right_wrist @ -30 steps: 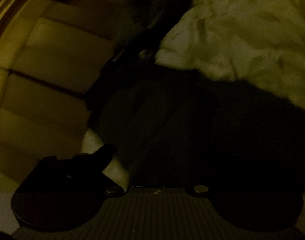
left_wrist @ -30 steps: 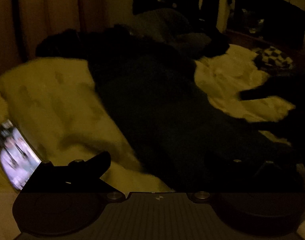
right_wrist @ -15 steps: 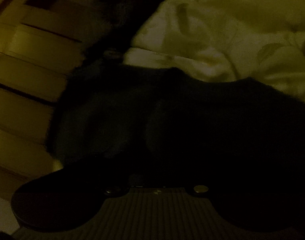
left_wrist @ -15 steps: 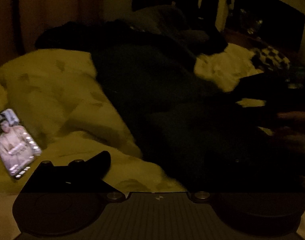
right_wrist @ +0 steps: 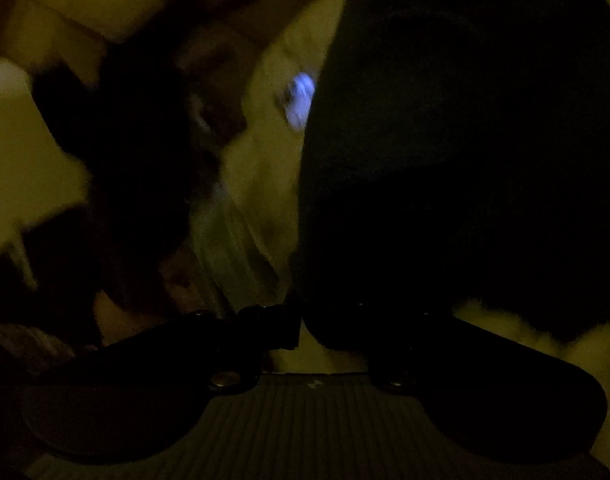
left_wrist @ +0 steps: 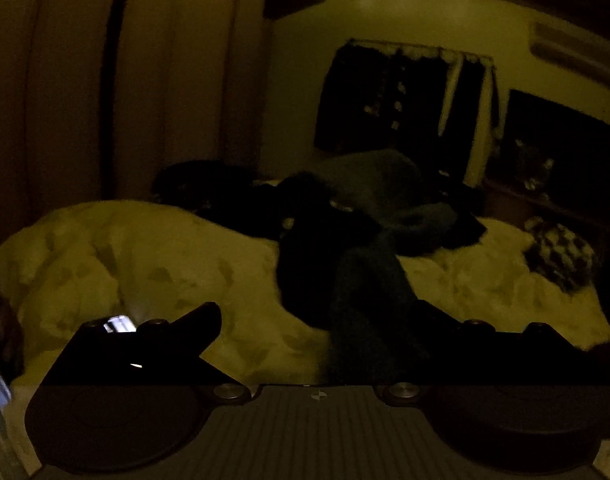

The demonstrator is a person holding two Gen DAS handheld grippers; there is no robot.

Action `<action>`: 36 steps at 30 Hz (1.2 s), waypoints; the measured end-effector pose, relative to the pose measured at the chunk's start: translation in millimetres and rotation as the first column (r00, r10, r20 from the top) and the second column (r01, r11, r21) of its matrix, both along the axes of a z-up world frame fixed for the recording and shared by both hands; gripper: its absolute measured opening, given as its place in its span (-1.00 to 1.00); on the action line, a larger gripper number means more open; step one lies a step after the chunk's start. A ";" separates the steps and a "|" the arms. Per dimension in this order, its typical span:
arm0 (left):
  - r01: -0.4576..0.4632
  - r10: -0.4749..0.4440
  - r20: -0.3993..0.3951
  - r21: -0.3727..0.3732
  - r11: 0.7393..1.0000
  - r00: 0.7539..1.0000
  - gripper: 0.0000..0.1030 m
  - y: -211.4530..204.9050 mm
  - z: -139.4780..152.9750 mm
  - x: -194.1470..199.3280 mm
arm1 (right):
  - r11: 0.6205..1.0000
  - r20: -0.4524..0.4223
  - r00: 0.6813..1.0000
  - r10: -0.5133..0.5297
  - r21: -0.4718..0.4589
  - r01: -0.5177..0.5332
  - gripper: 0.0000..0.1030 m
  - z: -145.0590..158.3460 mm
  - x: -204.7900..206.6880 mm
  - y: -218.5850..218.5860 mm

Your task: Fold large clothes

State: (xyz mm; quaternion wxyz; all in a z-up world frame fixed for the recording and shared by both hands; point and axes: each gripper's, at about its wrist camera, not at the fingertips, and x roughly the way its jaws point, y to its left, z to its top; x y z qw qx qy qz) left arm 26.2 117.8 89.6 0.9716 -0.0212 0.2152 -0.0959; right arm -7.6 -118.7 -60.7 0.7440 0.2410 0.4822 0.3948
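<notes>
Only the right view shows its claw (right_wrist: pixel 301 326) nipping the dark garment (right_wrist: pixel 465 140); left claw (left_wrist: pixel 321 320) gapes.

Dark garment (left_wrist: pixel 369 280) matt fuzzy cloth; duvet (left_wrist: pixel 145 256) soft cloth

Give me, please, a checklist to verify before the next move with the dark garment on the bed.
1. Right gripper grips the dark garment: ok. Its jaws have just closed on the cloth's edge.
2. Left gripper grips it: not ok. Its fingers stand wide apart.
3. Lit phone clear of the garment: not ok. It lies right at the cloth's edge.
4. Bare duvet to fold on: ok, left of the garment.
5. Garment free of the clothes pile behind: cannot tell, too dark.
</notes>
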 end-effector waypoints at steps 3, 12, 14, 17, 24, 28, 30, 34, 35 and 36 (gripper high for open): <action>0.070 -0.069 -0.024 0.043 0.997 0.997 1.00 -16.9 -4.3 -1.1 | 0.998 -0.002 1.000 0.028 0.056 -0.028 -0.66 1.3 -0.3 4.6; 0.171 -0.163 -0.052 0.194 0.966 0.985 1.00 -65.0 -22.7 5.3 | 0.981 0.148 0.970 -0.192 0.020 0.192 0.28 39.4 12.7 -52.8; 0.174 -0.166 -0.057 0.201 0.964 0.985 1.00 -67.4 -26.8 6.0 | 0.947 0.148 0.936 -0.320 0.039 0.318 0.30 42.0 24.5 -78.2; 0.181 -0.165 -0.102 0.178 0.967 0.981 1.00 -69.4 -38.1 11.0 | 0.837 0.073 0.835 -0.545 -0.014 0.547 0.30 30.2 50.8 -119.1; 0.229 -0.193 -0.183 0.202 0.952 0.964 1.00 -72.2 -67.4 3.9 | 0.698 -0.022 0.709 -0.705 -0.200 0.687 -0.66 -35.8 113.1 -138.9; 0.161 -0.134 -0.132 0.220 0.962 0.982 1.00 -59.5 -58.4 1.1 | 0.765 0.037 0.764 -0.644 0.028 0.644 -0.79 -11.9 117.0 -112.8; 0.079 -0.067 -0.070 0.189 0.979 0.995 1.00 -43.8 -39.3 1.2 | 0.818 0.063 0.820 -0.569 0.148 0.556 -0.80 5.3 112.7 -89.5; -0.076 0.070 0.086 0.063 0.995 0.994 1.00 -1.1 7.7 -3.4 | 0.878 0.021 0.975 -0.222 0.438 0.190 -0.80 30.3 102.7 -15.2; -0.098 0.093 0.114 0.037 0.995 0.989 1.00 8.7 17.3 -2.2 | 0.883 0.022 0.993 -0.113 0.461 0.090 -0.80 32.2 97.8 4.0; -0.098 0.094 0.115 0.035 0.995 0.989 1.00 13.5 23.1 2.3 | 0.896 0.025 0.998 -0.056 0.443 0.039 -0.76 32.0 93.4 18.1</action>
